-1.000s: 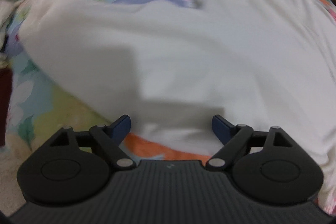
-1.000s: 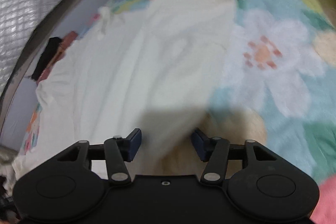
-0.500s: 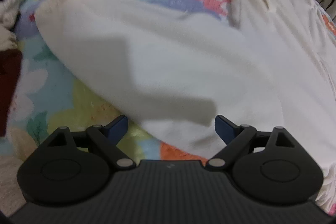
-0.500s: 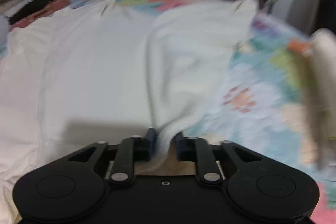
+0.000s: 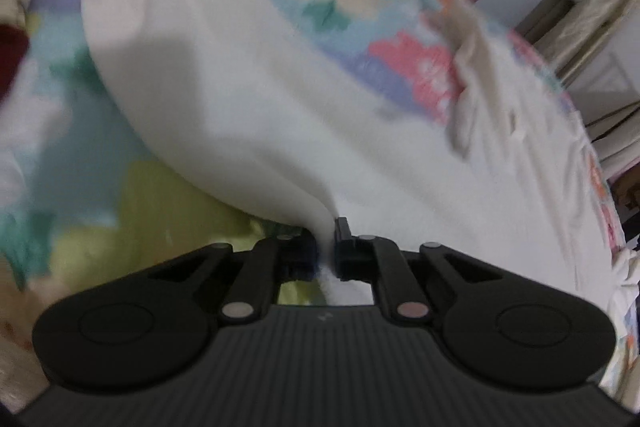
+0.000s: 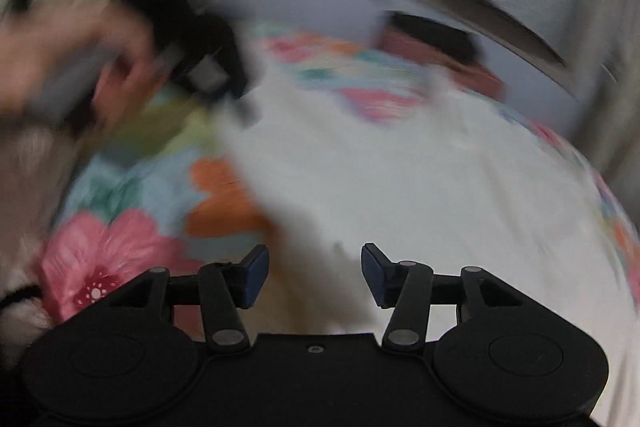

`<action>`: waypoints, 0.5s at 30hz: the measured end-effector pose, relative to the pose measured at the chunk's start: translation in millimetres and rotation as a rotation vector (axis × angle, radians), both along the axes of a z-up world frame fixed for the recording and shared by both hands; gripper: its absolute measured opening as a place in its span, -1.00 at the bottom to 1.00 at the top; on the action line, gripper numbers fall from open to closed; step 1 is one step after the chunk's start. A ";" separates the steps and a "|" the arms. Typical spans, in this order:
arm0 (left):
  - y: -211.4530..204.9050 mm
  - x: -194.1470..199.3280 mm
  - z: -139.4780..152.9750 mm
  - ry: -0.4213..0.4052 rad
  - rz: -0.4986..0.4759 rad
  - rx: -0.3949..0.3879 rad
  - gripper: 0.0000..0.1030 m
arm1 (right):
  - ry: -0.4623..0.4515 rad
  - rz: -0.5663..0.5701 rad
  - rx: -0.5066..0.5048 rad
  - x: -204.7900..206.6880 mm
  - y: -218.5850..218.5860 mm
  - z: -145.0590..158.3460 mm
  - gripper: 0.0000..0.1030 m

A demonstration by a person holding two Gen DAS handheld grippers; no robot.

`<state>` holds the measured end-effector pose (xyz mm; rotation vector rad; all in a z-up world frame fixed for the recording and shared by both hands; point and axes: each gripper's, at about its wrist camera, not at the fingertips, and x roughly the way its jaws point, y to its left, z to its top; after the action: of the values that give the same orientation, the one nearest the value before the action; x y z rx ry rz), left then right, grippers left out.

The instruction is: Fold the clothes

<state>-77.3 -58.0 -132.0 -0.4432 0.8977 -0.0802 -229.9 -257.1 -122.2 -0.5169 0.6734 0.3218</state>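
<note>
A: Left wrist view. Report the gripper condition.

B: The left gripper [image 5: 327, 247] has just clamped together, and its pads pinch a fold of the white garment [image 5: 240, 99]. The cloth rises from between the pads and spreads up and to the right across the floral bedspread [image 5: 100, 163]. The garment's far edge reaches the upper right, near the curtains [image 5: 580, 39] (this picture is blurred).

A: Location of the pinch point on the garment?

B: At its near edge, where white cloth meets a yellow-green patch of the bedspread.

A: Right wrist view. Report the gripper condition.

B: The right gripper [image 6: 315, 273] has just been opening. Its pads stand apart, with white cloth lying beneath the gap but not pressed by either pad.

A: Garment position in this view?

B: The white garment [image 6: 400, 187] covers the centre and right of the bedspread [image 6: 120, 247]. At upper left, a hand [image 6: 80, 67] holds the other gripper at the garment's left edge (heavily blurred, so its pads cannot be made out here).
</note>
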 end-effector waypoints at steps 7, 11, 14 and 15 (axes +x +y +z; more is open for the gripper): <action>11.0 8.6 4.9 -0.025 0.000 -0.032 -0.88 | -0.099 -0.152 -0.016 68.0 35.1 -26.3 0.05; 29.4 24.1 -24.9 0.081 0.096 -0.233 -0.18 | -0.085 -0.135 -0.001 83.9 46.5 -32.1 -0.16; 35.1 36.9 -37.0 0.104 0.151 -0.299 0.12 | -0.093 -0.135 -0.020 87.5 59.3 -34.5 -0.16; 37.1 42.9 -38.9 0.100 0.157 -0.304 -0.11 | -0.083 -0.126 -0.001 88.7 58.9 -34.3 -0.22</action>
<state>-34.5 -20.9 -170.8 -0.8056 0.9491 -0.0509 -141.2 -198.1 -156.6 -0.4834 0.6225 0.1806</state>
